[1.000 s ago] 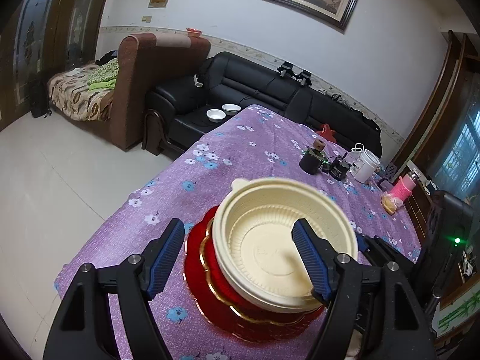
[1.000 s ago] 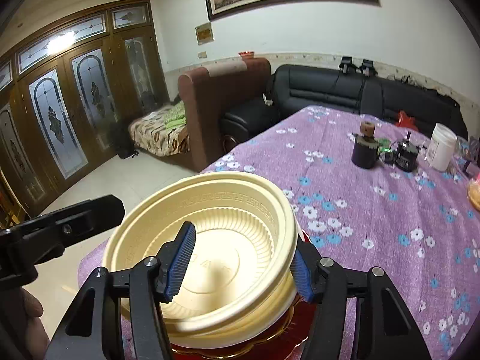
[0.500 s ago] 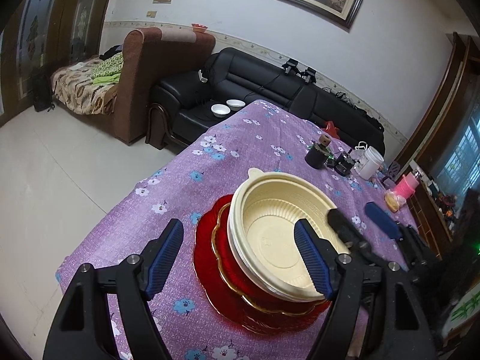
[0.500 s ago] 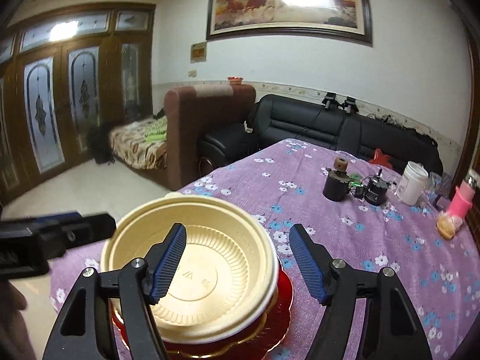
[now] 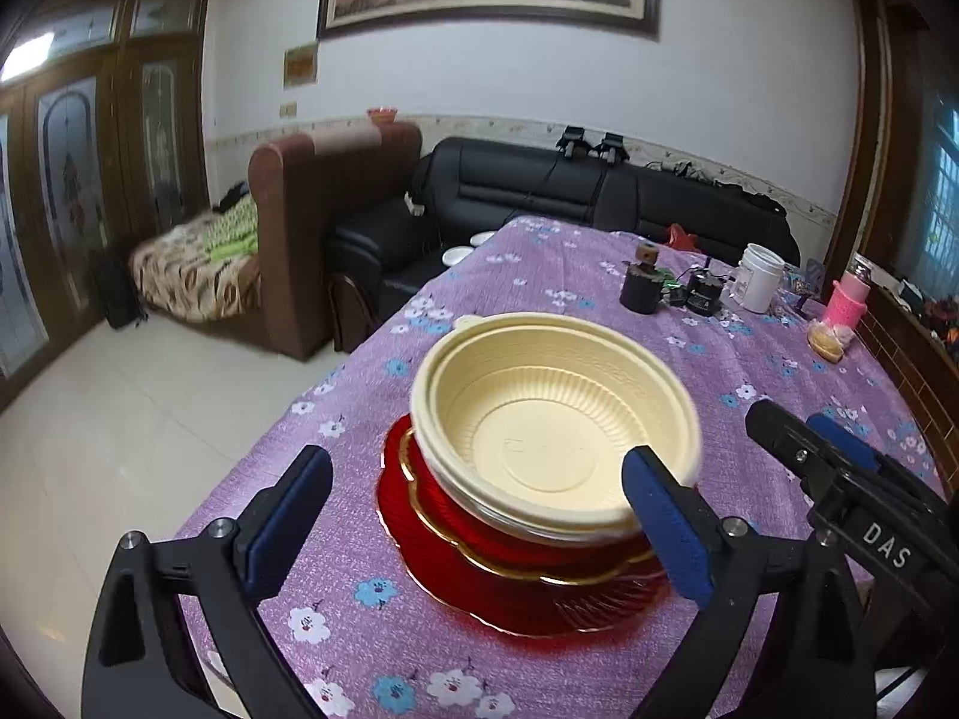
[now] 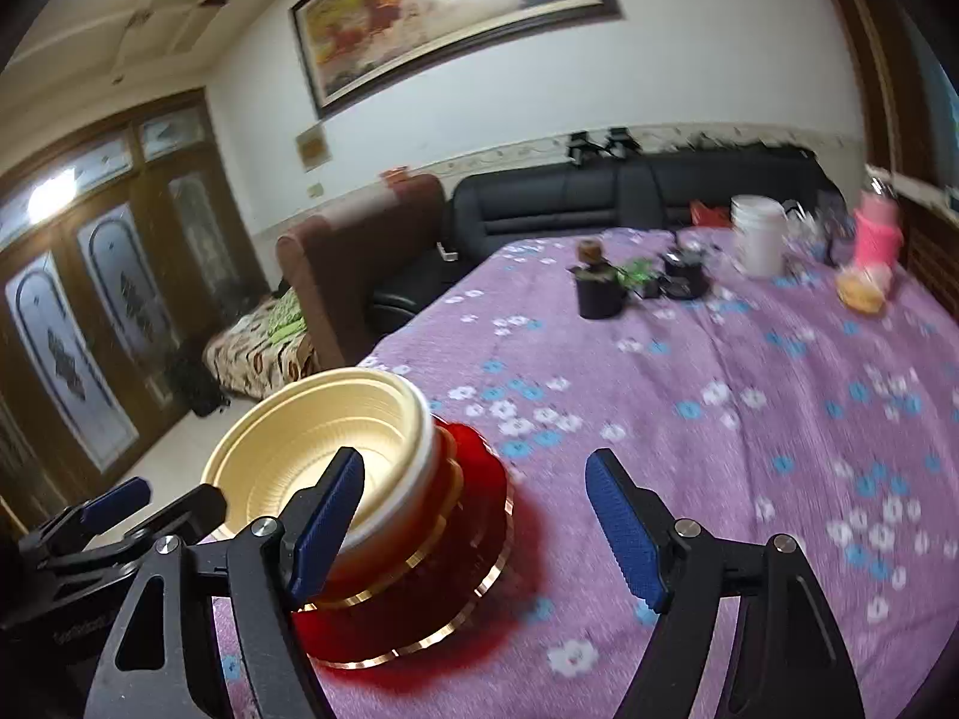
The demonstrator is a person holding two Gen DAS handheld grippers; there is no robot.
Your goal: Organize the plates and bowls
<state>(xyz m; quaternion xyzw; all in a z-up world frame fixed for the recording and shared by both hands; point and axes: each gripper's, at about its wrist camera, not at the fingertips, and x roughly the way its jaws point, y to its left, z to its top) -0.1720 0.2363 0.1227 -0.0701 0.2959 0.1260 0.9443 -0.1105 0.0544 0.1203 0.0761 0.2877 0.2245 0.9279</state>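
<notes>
With both our left gripper [image 5: 476, 518] and right gripper [image 6: 476, 527] opening and empty, the cream ribbed plastic bowl [image 5: 554, 428] sat tilted atop the red gold-rimmed glass plates [image 5: 509, 569], so we judged a nudge might slide it off.

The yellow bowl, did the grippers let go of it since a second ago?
Yes. The right hand-held gripper let go of the yellow bowl and slid off to the right; its jaws are opening. The left hand-held gripper, jaws also opening, backed away. The bowl stayed stacked on the red plates.
</notes>
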